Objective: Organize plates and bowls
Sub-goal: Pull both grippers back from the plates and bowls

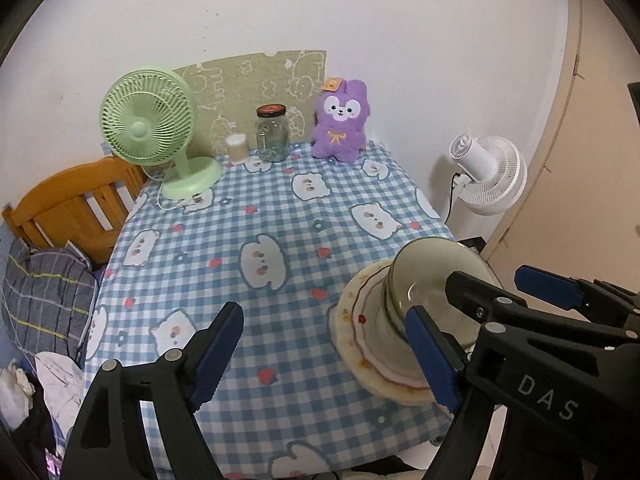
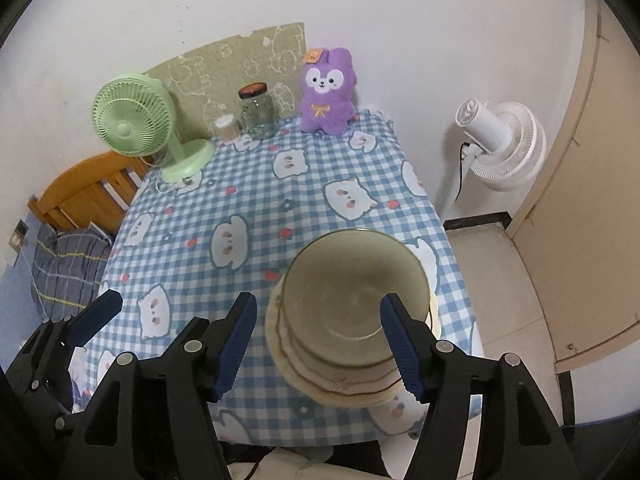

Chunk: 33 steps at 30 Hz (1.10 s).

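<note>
The table [image 2: 248, 200] is covered by a blue-and-white checked cloth printed with white cartoon animals, small flowers and red fruit. Its far edge meets a white wall [image 2: 360, 8]; its right edge drops to a pale tiled floor [image 2: 496, 280]; its left edge runs beside a wooden bed frame [image 2: 80, 188]. The middle of the cloth is bare from the far row of objects to the near edge.

Along the far edge stand a green desk fan [image 1: 148, 128] of ribbed plastic, a purple plush toy [image 1: 340, 120], a clear glass jar [image 1: 273, 134] with a dark lid, and a small round container [image 1: 237, 146]. A white floor fan [image 2: 504, 144] stands off the table to the right, near a beige door [image 2: 592, 200].

The stack of plates [image 2: 340, 380] sits near the right front corner of the table, close to both edges. The plates are cream, with scalloped rims, a red line and reddish stains. A deep round bowl [image 2: 356, 284] rests on top of them, smooth and pale inside.

The left gripper [image 1: 324, 360] is spread wide, with only cloth between its ribbed blue pads. The stack lies just behind its right finger.

The right gripper [image 2: 320, 344] is also spread, and its jaws straddle the stack. The left pad stands clear of the plates. The right pad overlaps the bowl rim in view, and contact cannot be confirmed.
</note>
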Each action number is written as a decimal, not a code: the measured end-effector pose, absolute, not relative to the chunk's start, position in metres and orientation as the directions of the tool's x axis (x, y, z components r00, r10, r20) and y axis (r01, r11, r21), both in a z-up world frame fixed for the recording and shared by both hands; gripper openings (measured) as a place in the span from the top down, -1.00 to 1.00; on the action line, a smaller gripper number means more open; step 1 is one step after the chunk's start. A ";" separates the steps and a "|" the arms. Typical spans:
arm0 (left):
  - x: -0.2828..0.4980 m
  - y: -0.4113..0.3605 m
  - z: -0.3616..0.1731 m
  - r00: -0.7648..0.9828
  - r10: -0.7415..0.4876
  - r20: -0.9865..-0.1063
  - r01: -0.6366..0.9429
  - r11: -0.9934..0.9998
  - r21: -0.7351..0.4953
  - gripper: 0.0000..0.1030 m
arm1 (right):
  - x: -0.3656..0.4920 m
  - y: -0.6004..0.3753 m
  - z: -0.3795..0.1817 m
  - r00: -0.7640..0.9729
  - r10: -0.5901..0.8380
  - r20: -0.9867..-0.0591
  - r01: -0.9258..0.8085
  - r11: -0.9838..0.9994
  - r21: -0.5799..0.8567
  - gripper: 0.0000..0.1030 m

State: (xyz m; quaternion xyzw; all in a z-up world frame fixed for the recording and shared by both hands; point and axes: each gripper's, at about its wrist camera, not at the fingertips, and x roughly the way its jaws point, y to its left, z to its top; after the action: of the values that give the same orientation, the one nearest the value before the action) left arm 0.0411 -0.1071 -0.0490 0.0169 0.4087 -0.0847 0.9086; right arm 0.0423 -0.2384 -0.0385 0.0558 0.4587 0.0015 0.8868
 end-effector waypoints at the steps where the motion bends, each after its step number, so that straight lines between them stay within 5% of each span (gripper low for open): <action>1: 0.037 -0.101 -0.048 0.654 -0.143 -0.743 0.170 0.985 -0.040 -0.65 | 0.038 -0.235 -0.036 0.585 0.050 -0.810 0.051 0.994 0.098 -0.31; 33: -0.027 -0.030 -0.057 0.745 -0.075 -0.663 0.070 0.997 -0.035 -0.67 | -0.035 -0.205 -0.043 0.689 0.060 -0.723 0.029 0.993 0.111 -0.49</action>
State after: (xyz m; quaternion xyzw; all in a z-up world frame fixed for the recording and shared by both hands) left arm -0.0269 -0.0303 -0.0569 -0.0041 0.3549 -0.0388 0.9341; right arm -0.0351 -0.2054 -0.0429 0.0567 0.3945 0.0086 0.9171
